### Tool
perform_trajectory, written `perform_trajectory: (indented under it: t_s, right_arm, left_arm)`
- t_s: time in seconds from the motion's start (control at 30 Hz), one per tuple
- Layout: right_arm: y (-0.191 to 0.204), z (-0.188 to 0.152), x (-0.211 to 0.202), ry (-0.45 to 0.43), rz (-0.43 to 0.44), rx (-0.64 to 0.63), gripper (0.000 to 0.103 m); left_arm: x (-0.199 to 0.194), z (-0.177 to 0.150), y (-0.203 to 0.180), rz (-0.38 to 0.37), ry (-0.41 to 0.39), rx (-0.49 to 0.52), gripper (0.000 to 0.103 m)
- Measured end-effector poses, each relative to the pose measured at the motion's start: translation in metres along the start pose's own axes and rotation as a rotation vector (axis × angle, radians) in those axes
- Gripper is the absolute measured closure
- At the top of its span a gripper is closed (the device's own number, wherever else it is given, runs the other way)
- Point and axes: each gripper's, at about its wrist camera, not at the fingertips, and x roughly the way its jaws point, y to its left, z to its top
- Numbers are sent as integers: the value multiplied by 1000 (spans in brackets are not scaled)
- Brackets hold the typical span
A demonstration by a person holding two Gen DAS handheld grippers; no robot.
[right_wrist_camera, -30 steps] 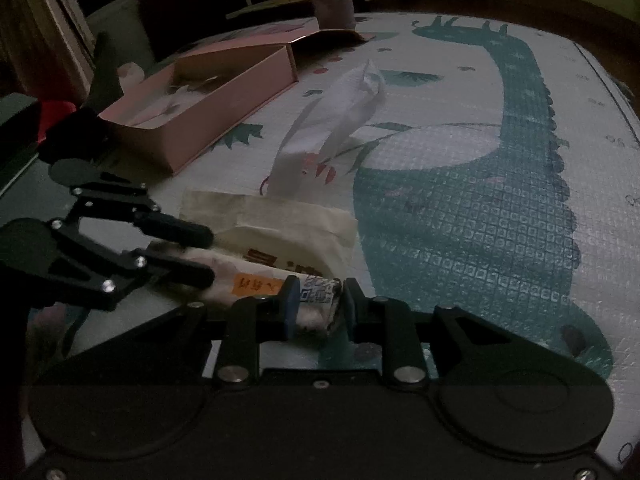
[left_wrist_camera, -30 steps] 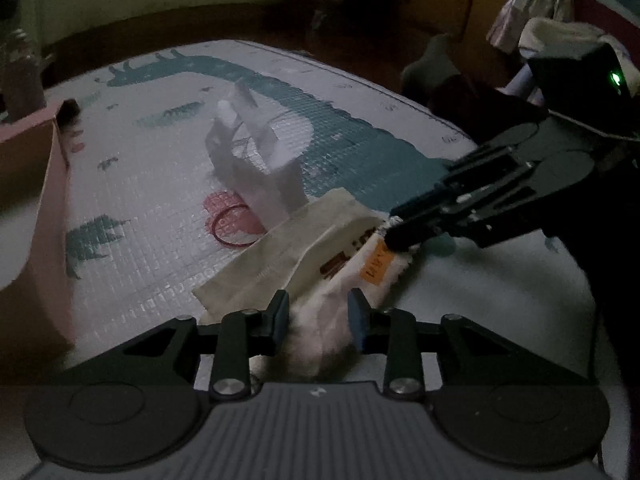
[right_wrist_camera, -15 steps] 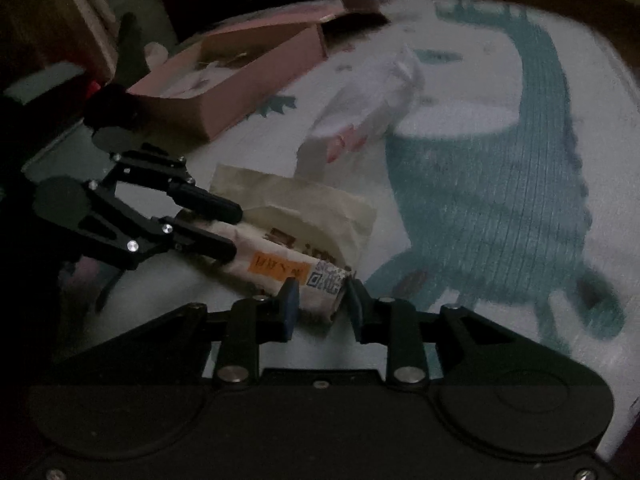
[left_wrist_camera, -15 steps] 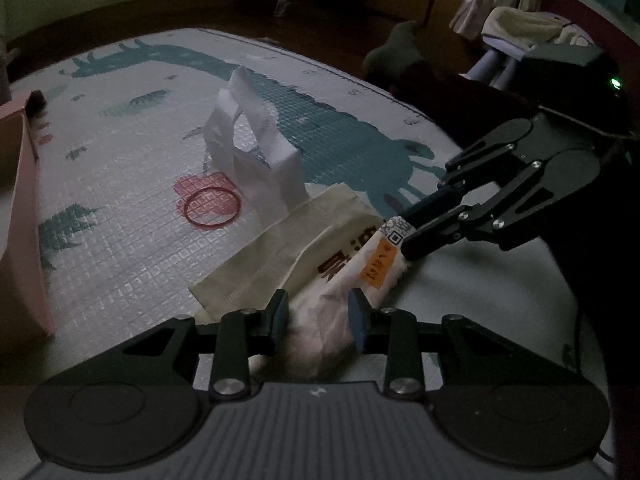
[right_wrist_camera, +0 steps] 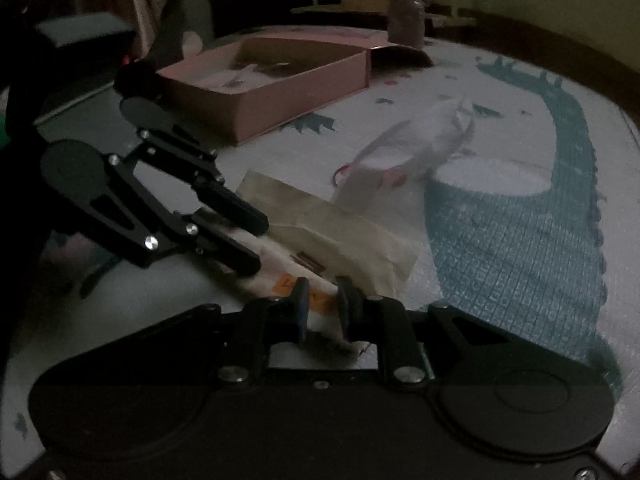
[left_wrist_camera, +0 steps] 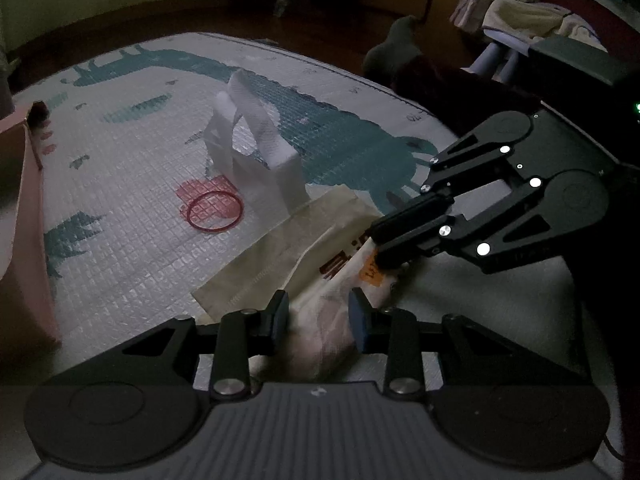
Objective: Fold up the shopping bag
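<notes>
Since a second ago, the right tool [right_wrist_camera: 320, 306] has slid further along the rolled end of the shopping bag [left_wrist_camera: 288, 248], so its fingers now cover part of the orange label [right_wrist_camera: 290, 282]; the left tool [left_wrist_camera: 316, 316] has kept its place at the other end. Both tools are clenched on the rolled edge of the bag, one at each end. The cream bag lies partly rolled on a play mat [left_wrist_camera: 120, 200] printed with a teal dinosaur, its white handles [left_wrist_camera: 256, 148] standing up beyond it, a red rubber band [left_wrist_camera: 216, 212] beside them and a pink box [right_wrist_camera: 280, 76] further off. The cloth looks light, soft and limp, likely to sag and unroll if let go, so the ends of the roll seem the surest hold. Brown printed characters and dark writing on the orange label show, but neither can be read in the dim light.
</notes>
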Motion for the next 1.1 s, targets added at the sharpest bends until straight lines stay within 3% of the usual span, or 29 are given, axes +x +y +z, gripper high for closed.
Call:
perform_trajectory:
  t_s: [0.17,0.27,0.4,0.53,0.93,1.1]
  right_arm:
    - [-4,-1,-1,2,3,16,87]
    - [-2,1,2,4,3,13,87]
    - [-1,-1,2,0,-1,5,87]
    - [0,-2,1,-1,-7,1,87]
    - [4,-3,1,-7,-23,-10,87]
    - [0,-4,1,-13,-9,-2,87]
  left_arm:
    - [-16,1,-27,80,-13,129,70]
    - [-13,2,-28,92,-1,97,71]
    - [-2,1,-14,78,18,-23,72]
    - [-5,-3,-12,95,18,-53,71]
    - [1,1,-24,89,-4,-42,70]
    - [-8,-9,-19,115,22,-48,70]
